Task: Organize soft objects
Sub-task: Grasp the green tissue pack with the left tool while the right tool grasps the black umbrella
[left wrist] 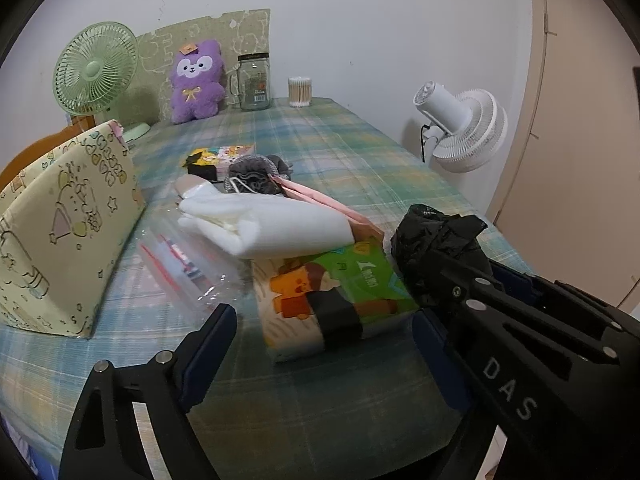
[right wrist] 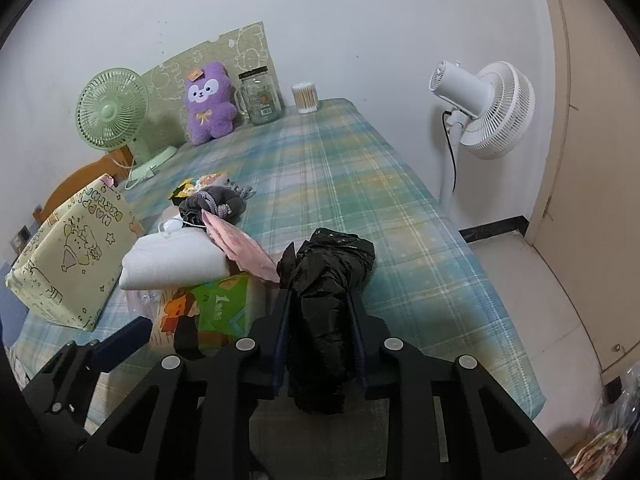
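Note:
A colourful tissue pack (left wrist: 332, 296) with a black band lies near the table's front edge. My left gripper (left wrist: 320, 324) is open and straddles it, with both pads apart from its sides. A crumpled black plastic bag (right wrist: 332, 264) stands just to the right of the pack, and my right gripper (right wrist: 320, 316) is shut on its lower part. A folded white cloth (left wrist: 276, 220) rests partly on the pack's far end, with a pink packet (left wrist: 320, 200) beside it. Further back lie a grey knitted piece (left wrist: 256, 172) and a purple plush toy (left wrist: 196, 80).
A yellow gift bag (left wrist: 68, 232) stands open at the left, with a clear plastic zip bag (left wrist: 180, 256) flat beside it. At the back stand a green fan (left wrist: 96, 68), a glass jar (left wrist: 254, 80) and a cotton swab tub (left wrist: 300, 90). A white floor fan (right wrist: 480, 108) stands beyond the table's right edge.

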Demonstrator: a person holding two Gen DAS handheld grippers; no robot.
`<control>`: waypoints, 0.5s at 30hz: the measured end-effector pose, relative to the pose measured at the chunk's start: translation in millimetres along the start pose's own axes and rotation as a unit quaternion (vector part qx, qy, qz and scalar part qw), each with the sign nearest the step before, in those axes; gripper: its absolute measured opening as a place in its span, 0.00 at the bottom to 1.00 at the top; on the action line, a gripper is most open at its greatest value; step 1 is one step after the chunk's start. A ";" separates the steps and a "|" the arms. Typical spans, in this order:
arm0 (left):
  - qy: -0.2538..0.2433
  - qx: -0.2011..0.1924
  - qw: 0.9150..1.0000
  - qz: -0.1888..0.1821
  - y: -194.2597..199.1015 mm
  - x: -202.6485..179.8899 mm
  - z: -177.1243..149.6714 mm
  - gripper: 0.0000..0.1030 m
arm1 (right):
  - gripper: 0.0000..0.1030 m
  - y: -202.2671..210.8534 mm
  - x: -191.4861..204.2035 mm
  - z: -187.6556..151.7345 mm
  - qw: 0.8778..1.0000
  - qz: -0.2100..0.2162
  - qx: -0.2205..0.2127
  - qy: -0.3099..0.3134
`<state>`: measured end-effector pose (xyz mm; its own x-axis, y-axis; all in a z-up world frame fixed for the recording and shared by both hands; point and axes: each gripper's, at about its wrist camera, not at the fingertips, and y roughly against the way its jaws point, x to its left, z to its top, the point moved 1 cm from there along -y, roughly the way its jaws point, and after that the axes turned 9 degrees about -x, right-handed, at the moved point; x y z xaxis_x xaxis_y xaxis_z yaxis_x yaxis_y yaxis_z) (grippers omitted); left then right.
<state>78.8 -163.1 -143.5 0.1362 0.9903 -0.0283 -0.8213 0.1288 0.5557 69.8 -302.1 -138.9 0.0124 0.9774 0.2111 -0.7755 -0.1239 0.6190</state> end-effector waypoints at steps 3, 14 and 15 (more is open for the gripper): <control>0.001 0.005 1.000 0.005 -5.1 -1.6 1.2 0.86 | 0.28 0.0 -4.6 1.3 1.000 -0.002 -0.002 -0.005; 0.000 0.000 1.000 0.003 -6.5 -5.6 4.6 0.74 | 0.27 -0.5 -5.2 2.4 1.000 -0.003 -0.003 -0.004; 0.000 -0.001 1.000 0.001 -5.2 -5.6 4.8 0.74 | 0.27 0.2 -4.5 2.4 1.000 -0.003 -0.003 -0.004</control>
<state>85.0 -169.5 -142.2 0.1338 0.9906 -0.0270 -0.8230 0.1262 0.5538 71.2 -307.0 -137.9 0.0215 0.9768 0.2131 -0.7790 -0.1173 0.6160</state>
